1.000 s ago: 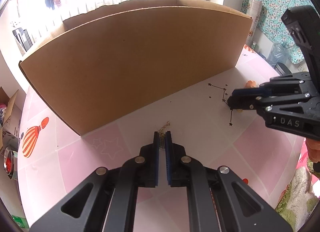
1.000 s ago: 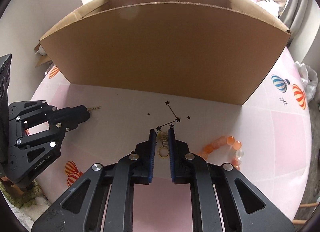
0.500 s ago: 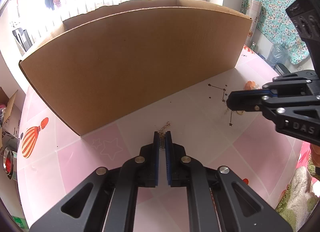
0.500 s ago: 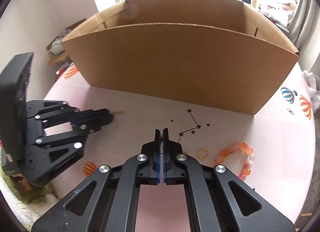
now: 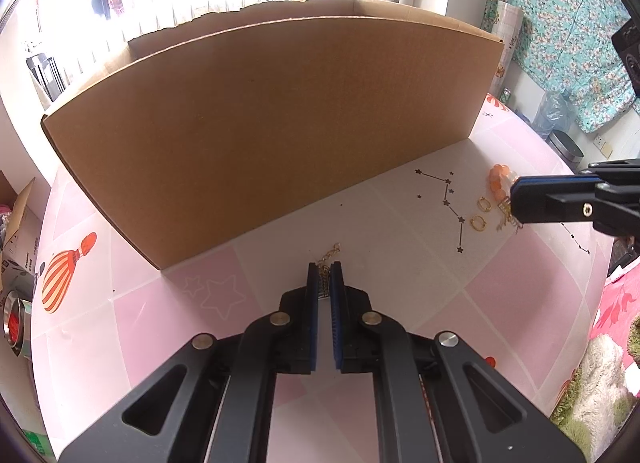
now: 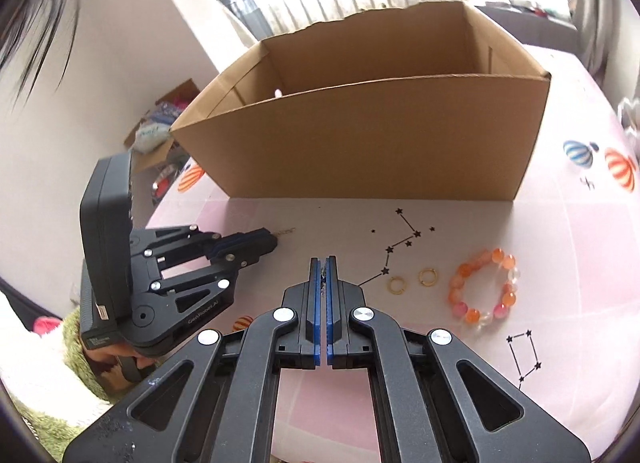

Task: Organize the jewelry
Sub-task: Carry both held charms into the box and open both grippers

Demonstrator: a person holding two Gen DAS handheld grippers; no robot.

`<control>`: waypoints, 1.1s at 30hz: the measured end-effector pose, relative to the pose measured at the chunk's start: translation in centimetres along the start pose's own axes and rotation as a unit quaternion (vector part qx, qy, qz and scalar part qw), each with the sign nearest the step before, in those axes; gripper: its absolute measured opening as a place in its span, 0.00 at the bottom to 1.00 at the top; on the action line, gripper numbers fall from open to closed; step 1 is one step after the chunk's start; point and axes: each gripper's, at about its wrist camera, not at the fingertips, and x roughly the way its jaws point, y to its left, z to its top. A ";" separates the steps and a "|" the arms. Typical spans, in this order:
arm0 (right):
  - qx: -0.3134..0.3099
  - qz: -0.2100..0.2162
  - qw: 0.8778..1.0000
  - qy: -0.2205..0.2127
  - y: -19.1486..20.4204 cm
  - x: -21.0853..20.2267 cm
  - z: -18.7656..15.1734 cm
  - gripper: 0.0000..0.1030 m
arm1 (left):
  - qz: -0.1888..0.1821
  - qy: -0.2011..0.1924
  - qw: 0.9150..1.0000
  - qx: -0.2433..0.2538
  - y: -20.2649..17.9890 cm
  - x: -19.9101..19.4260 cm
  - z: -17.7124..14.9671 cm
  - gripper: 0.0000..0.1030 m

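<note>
My left gripper is shut on a thin gold chain whose end lies on the table before the cardboard box. My right gripper is shut on a small gold earring and holds it above the table; the piece hangs below its tips in the left wrist view. Two gold rings and an orange bead bracelet lie on the table to the right of the right gripper. The box is open-topped, with a small pale item inside.
The pink patterned tablecloth covers a round table. A roll of tape sits at the table's left edge. Floor clutter and a small open carton lie beyond the left side. The left gripper shows in the right wrist view.
My right gripper closed on the gold earring and lifted, tilting up so the box's inside shows. The two rings stay on the table. My left gripper stayed shut on the chain.
</note>
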 end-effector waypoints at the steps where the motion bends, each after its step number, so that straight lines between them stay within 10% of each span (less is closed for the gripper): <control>1: 0.010 0.006 1.000 -0.003 0.4 0.0 -0.2 0.00 | -0.003 -0.002 1.000 -0.001 0.0 0.0 0.0 0.02; 21: 0.006 0.026 0.995 -0.097 0.0 -3.4 2.4 0.00 | -0.022 -0.085 0.996 0.005 -0.7 -6.4 1.3 0.02; 33: -0.068 0.049 0.982 -0.168 1.1 -8.0 9.0 0.00 | -0.073 -0.169 0.983 0.020 -0.4 -11.0 8.3 0.02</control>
